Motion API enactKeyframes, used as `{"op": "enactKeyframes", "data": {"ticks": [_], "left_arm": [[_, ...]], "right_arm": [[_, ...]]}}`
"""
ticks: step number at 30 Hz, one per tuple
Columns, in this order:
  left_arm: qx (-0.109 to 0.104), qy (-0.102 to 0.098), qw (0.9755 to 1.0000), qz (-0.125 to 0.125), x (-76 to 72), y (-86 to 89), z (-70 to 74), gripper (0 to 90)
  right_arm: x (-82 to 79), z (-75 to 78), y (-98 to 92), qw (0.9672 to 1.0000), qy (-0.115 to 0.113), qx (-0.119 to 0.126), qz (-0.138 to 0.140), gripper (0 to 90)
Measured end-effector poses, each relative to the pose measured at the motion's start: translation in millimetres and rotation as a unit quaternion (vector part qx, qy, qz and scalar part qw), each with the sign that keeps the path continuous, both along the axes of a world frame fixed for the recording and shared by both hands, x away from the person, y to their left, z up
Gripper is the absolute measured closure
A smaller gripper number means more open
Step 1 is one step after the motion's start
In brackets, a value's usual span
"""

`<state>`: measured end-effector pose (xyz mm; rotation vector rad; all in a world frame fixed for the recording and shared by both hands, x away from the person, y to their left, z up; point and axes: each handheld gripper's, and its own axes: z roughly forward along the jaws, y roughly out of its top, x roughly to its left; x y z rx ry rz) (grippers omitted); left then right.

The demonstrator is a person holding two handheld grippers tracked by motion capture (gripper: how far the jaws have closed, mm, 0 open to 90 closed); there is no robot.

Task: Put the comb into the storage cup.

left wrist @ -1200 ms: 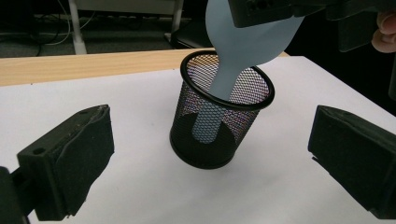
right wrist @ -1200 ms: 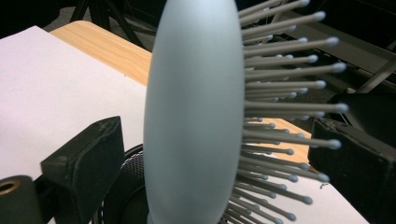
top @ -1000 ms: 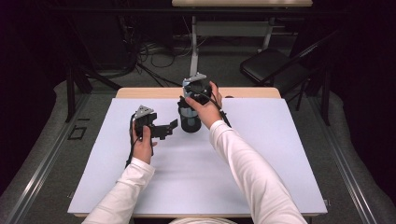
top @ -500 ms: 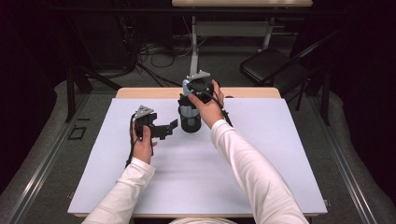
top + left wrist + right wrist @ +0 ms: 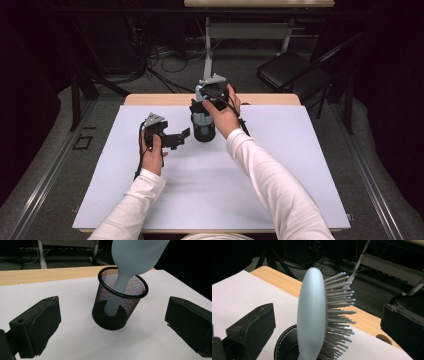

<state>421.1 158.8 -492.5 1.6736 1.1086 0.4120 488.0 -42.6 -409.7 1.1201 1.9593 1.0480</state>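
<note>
Jaws of both grippers stand wide, nothing pinched between them.

The right gripper (image 5: 206, 102), whose jaws have just been opening, hangs over the pale blue plastic hairbrush (image 5: 312, 317), which stands handle-down in the black wire-mesh cup (image 5: 119, 300) at the far middle of the white sheet (image 5: 215, 185) on the wooden bench (image 5: 150, 99). The left gripper (image 5: 181, 137) faces the cup from beside it. A dark room with cables and a black folding chair (image 5: 290, 72) lies behind. Since a second ago both hands have barely shifted.
</note>
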Motion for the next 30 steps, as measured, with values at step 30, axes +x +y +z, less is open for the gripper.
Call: {"op": "enactKeyframes", "data": {"ticks": [30], "left_arm": [[-0.025,-0.003,0.9996,-0.016,-3.1,13.0,19.3,0.5]], "right_arm": [[-7.1,35.9,-6.0,0.9988,0.002,0.041,0.028,0.0]]}}
